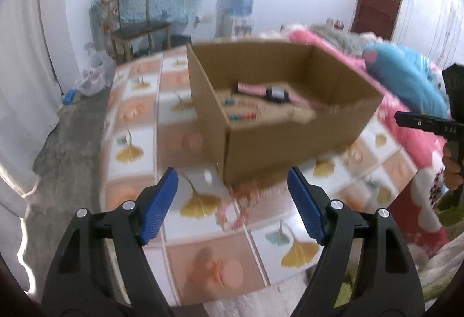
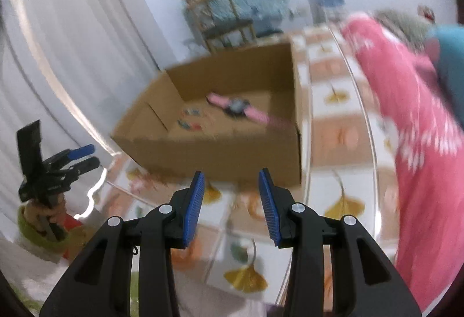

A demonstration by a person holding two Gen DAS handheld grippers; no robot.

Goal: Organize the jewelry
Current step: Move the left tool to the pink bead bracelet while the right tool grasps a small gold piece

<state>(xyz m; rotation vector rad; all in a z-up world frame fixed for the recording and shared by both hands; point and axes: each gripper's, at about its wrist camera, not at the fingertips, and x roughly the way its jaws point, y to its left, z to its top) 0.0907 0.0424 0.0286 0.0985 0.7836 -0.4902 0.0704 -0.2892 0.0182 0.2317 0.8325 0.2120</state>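
Observation:
An open cardboard box [image 1: 290, 143] stands on a table covered with a leaf-patterned cloth [image 1: 293, 250]. Inside it lie a pink-strapped watch [image 1: 275, 94] and several small coloured pieces [image 1: 240, 108]. A blurred pink beaded string [image 1: 232, 209] lies on the cloth just in front of the box, between the fingers of my left gripper [image 1: 232, 201], whose jaws stand wide open and empty. In the right wrist view the box [image 2: 217, 151] and watch [image 2: 240, 108] sit ahead of my right gripper [image 2: 232, 201], which is open with nothing between its pads. The left gripper [image 2: 90, 156] shows at far left, held by a hand.
A pink blanket [image 2: 420, 120] and a blue pillow [image 1: 406, 76] lie right of the table. A wooden chair [image 1: 136, 27] and a water dispenser [image 1: 240, 7] stand by the far wall. White curtains [image 1: 26, 85] hang at left. The table's left edge [image 1: 105, 143] drops to grey floor.

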